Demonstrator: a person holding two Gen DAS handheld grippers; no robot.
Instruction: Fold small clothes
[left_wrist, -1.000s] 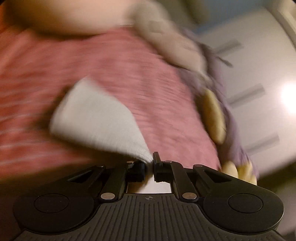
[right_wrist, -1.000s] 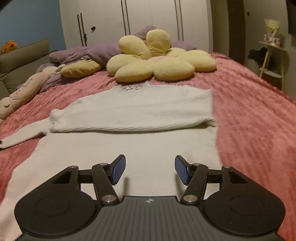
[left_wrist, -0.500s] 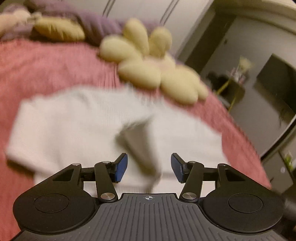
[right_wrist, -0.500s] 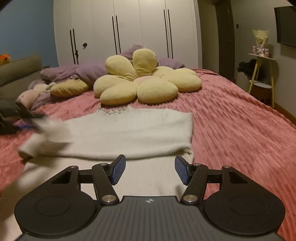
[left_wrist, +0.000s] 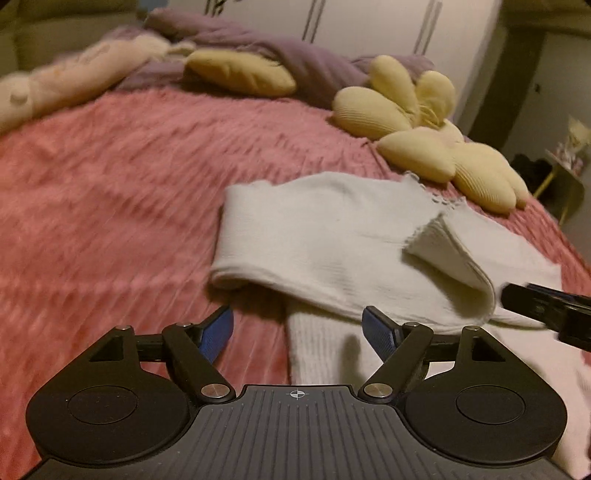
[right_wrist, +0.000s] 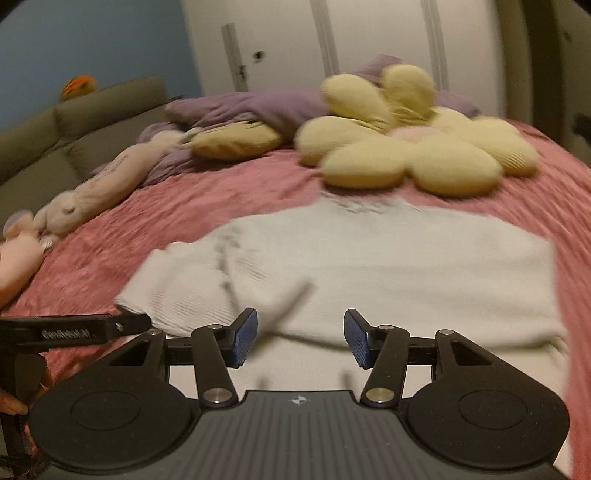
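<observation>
A white knit sweater (left_wrist: 325, 236) lies on the pink bedspread (left_wrist: 110, 192), its upper part folded over and one sleeve (left_wrist: 454, 254) laid across the top. My left gripper (left_wrist: 297, 334) hovers at the sweater's near left edge; its jaws are opening and nothing is between them. In the right wrist view the sweater (right_wrist: 388, 273) spreads just ahead of my right gripper (right_wrist: 300, 338), whose jaws are closing with nothing between the pads. The left gripper's tip (right_wrist: 92, 328) shows at the left edge there. The right gripper's tip (left_wrist: 543, 306) enters the left wrist view from the right.
A yellow flower-shaped cushion (right_wrist: 406, 147) and purple bedding (right_wrist: 240, 110) lie beyond the sweater. A plush toy (right_wrist: 88, 195) rests along the bed's left side by a green sofa (right_wrist: 74, 129). White wardrobe doors (right_wrist: 369, 48) stand behind. A small side table (left_wrist: 565, 181) stands right of the bed.
My left gripper let go of the sleeve, which now lies across the folded sweater, opened wide and drew back to the left. The right gripper swung left and narrowed a little.
</observation>
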